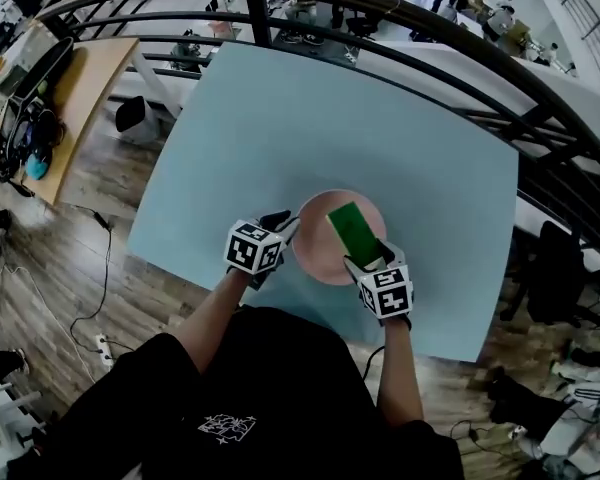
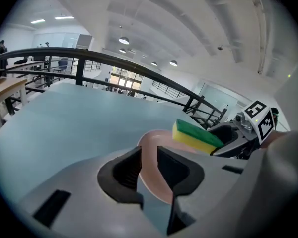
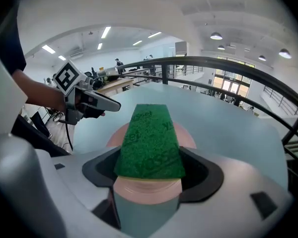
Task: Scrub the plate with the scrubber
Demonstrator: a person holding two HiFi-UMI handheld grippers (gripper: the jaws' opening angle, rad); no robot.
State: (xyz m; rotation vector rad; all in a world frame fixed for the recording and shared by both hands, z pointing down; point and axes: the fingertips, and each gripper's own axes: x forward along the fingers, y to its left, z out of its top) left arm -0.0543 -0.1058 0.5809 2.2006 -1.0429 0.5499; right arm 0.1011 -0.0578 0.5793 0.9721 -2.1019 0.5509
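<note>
The person stands at the near edge of a pale blue table point(image 1: 280, 128) with a gripper in each hand. A pink plate point(image 1: 315, 253) lies on the table close to that edge, right in front of them. The left gripper point(image 2: 148, 168) has its fingers point(image 2: 126, 168) drawn in to a narrow gap, and the plate's left rim runs through that gap, pinched between them. The right gripper point(image 3: 149, 168) has its fingers closed on the sides of the scrubber point(image 3: 149, 140), a yellow sponge with a green scouring face turned up. It is held lengthwise over the right half of the plate, pointing away from the person. From where I stand I cannot tell whether the underside is pressed onto the plate or sits just above it. The two grippers are near each other, one at each side of the plate. A dark curved railing point(image 1: 420, 63) runs beyond the far side of the table.
</note>
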